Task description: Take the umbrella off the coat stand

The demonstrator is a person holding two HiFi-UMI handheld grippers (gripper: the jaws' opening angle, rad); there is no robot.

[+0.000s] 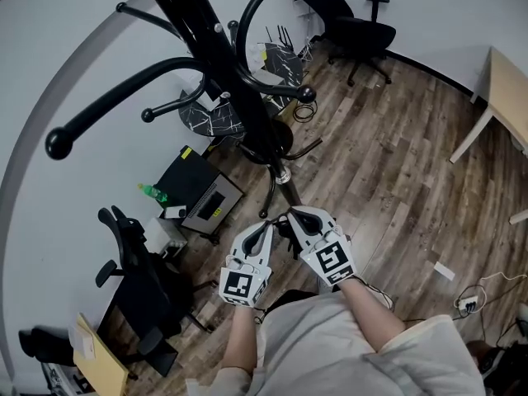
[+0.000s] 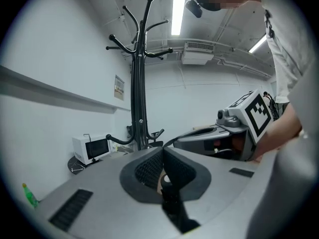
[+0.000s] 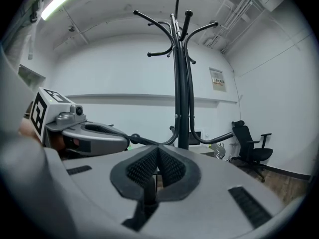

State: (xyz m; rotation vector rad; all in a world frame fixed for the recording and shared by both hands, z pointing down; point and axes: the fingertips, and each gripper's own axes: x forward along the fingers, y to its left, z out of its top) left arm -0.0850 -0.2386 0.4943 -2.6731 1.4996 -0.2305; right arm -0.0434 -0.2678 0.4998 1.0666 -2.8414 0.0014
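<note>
Jaws shut and empty, left gripper (image 1: 265, 226) and right gripper (image 1: 295, 215) faced the upright coat stand (image 1: 239, 97) just ahead, umbrella indistinct against its pole.

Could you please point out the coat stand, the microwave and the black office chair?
coat stand (image 3: 182, 83), right gripper view, on its upright pole.
microwave (image 2: 94, 147), left gripper view, on its front door.
black office chair (image 1: 363, 33), head view, on its seat.
</note>
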